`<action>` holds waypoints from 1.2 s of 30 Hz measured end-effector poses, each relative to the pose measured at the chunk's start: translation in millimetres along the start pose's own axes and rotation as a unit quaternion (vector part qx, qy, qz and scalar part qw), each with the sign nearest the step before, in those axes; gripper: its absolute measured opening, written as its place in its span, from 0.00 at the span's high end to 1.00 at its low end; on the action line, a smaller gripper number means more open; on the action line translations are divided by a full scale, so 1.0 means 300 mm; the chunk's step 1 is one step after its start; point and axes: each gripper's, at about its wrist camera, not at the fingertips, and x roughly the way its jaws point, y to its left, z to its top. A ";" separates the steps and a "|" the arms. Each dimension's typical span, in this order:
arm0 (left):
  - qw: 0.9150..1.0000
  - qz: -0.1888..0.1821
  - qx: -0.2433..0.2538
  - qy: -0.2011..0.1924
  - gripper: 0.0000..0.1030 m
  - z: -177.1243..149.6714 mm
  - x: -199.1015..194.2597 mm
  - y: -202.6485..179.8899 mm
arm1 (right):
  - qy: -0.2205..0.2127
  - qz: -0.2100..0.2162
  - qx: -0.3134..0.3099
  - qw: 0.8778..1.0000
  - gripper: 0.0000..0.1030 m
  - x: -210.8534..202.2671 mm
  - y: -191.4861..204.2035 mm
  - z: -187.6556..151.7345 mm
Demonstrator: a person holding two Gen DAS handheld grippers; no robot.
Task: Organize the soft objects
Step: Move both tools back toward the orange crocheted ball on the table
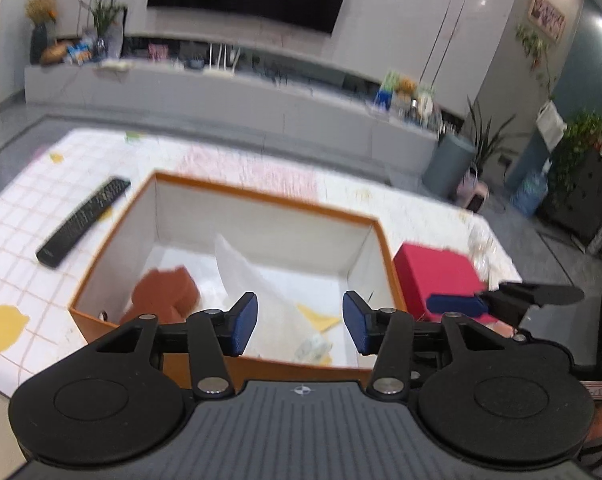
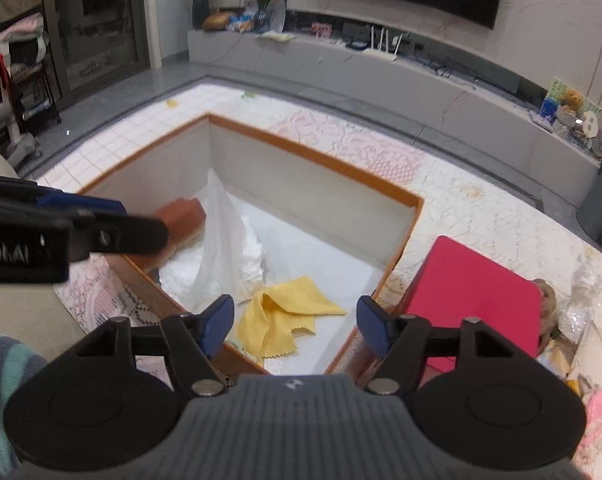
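Observation:
An orange box [image 1: 261,196] with white inner walls stands open on the tiled tablecloth. Inside it lie a brown soft block [image 1: 165,292], a crumpled white bag [image 1: 253,276] and a yellow cloth [image 2: 281,312]. My left gripper [image 1: 301,322] hangs open over the box's near side with nothing between its blue pads. Over the near corner of the box [image 2: 313,148], above the yellow cloth, my right gripper [image 2: 296,326] is also open and holds nothing. The brown block [image 2: 183,216] is partly hidden behind a left gripper finger [image 2: 141,234].
A red flat box [image 2: 473,296] lies right of the orange box. A black remote [image 1: 85,220] lies to its left. Clear wrapping [image 2: 581,304] and a pink soft thing [image 2: 599,412] sit at the table's right end. A striped sleeve [image 2: 1,380] shows low left.

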 end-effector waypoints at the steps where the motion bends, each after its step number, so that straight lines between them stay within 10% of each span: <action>1: 1.000 0.001 0.003 -0.012 0.46 0.000 -0.017 -0.009 | -0.007 0.001 0.007 1.000 0.34 -0.021 -0.004 -0.005; 9: 0.996 -0.014 0.051 -0.077 0.46 -0.022 -0.104 -0.126 | -0.072 0.002 0.066 0.995 0.31 -0.207 -0.056 -0.079; 18: 0.991 -0.064 0.105 -0.051 0.46 -0.112 -0.062 -0.309 | -0.103 -0.033 0.124 0.986 0.29 -0.366 -0.181 -0.204; 36: 0.958 -0.171 0.226 0.050 0.46 -0.213 0.193 -0.729 | 0.018 -0.196 0.192 0.961 0.19 -0.393 -0.628 -0.533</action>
